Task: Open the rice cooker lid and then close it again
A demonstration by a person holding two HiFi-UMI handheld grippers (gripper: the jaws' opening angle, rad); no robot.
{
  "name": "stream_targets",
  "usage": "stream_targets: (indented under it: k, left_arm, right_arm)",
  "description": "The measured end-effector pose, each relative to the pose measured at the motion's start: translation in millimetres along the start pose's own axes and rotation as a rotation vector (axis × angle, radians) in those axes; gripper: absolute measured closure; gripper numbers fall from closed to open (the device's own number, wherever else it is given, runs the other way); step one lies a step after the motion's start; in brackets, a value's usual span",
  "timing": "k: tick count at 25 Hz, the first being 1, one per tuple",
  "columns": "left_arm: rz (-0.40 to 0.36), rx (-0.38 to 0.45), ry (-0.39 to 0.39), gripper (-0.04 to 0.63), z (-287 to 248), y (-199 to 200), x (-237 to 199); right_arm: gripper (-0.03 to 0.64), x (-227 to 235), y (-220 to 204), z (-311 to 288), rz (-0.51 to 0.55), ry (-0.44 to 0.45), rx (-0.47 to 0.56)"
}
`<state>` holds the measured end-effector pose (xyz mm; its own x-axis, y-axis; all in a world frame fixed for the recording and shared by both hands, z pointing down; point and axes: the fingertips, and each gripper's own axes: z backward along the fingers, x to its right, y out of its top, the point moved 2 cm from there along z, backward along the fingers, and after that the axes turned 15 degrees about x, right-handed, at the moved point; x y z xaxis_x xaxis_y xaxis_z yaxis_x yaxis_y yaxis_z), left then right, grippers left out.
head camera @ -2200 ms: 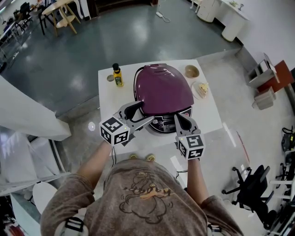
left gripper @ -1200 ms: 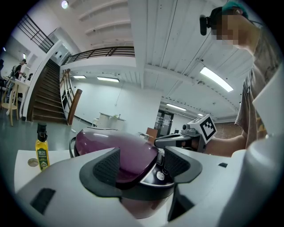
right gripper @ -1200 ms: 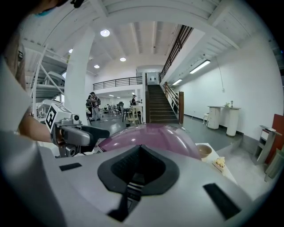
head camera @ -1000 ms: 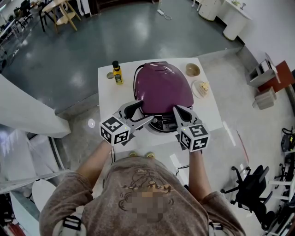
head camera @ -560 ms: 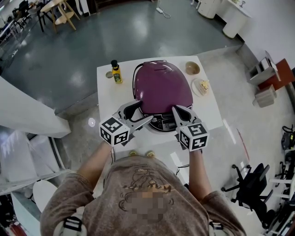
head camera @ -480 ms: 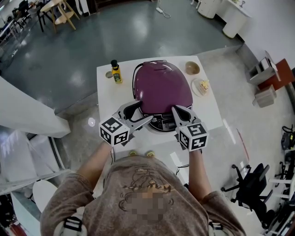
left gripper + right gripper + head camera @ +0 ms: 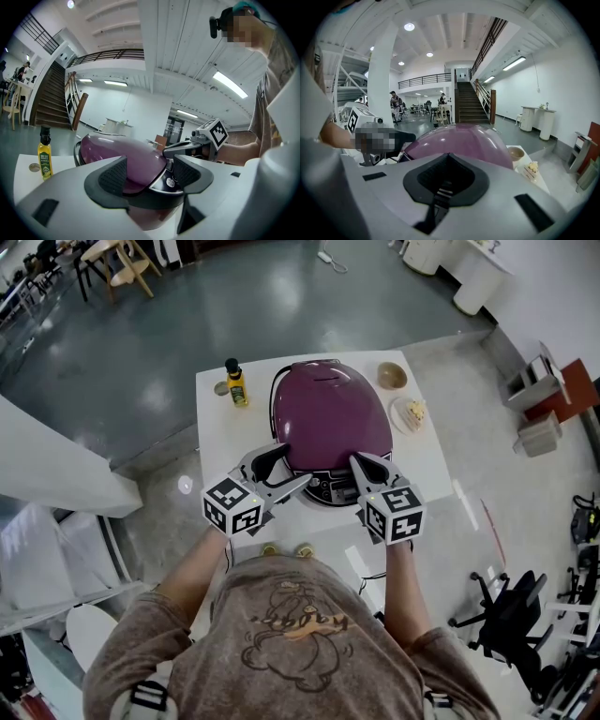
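Purple round rice cooker (image 7: 327, 491) mid white desk (image 7: 214, 442), domed lid (image 7: 330, 413) down | left gripper (image 7: 292, 465) jaws wide apart, holding nothing, at lid's front-left edge | right gripper (image 7: 355, 460) jaws pressed together, empty, by front panel

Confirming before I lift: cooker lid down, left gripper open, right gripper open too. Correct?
Not quite. The right gripper is shut, jaws together, as the right gripper view shows. The rice cooker lid is down and the left gripper is open.
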<state>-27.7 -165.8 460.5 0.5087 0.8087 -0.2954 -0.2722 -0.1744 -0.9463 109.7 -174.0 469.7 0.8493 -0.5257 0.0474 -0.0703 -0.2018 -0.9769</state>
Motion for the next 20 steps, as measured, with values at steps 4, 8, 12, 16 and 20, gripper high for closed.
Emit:
stream_targets:
  k: [4, 8, 12, 16, 20]
  left_arm:
    - [0.000, -0.007, -0.004, 0.268, 0.5, -1.6, -1.5]
    - [0.004, -0.005, -0.003, 0.272, -0.6, -2.2, -1.9]
    - [0.016, -0.003, 0.000, 0.273, 0.2, -2.3, -2.6]
    - [0.029, 0.000, 0.003, 0.273, 0.1, -2.3, -3.3]
    - [0.036, -0.004, 0.004, 0.273, -0.7, -2.3, -4.1]
  right_arm:
    - [0.612, -0.3, -2.1, -1.6, 0.010, 0.003, -0.026]
    - [0.612, 0.1, -2.2, -3.1, 0.032, 0.010, -0.063]
    - [0.614, -0.4, -3.2, -3.8, 0.019, 0.015, -0.101]
    - [0.615, -0.2, -3.9, -5.2, 0.000, 0.032, -0.140]
    - [0.615, 0.4, -4.4, -5.6, -0.004, 0.032, -0.143]
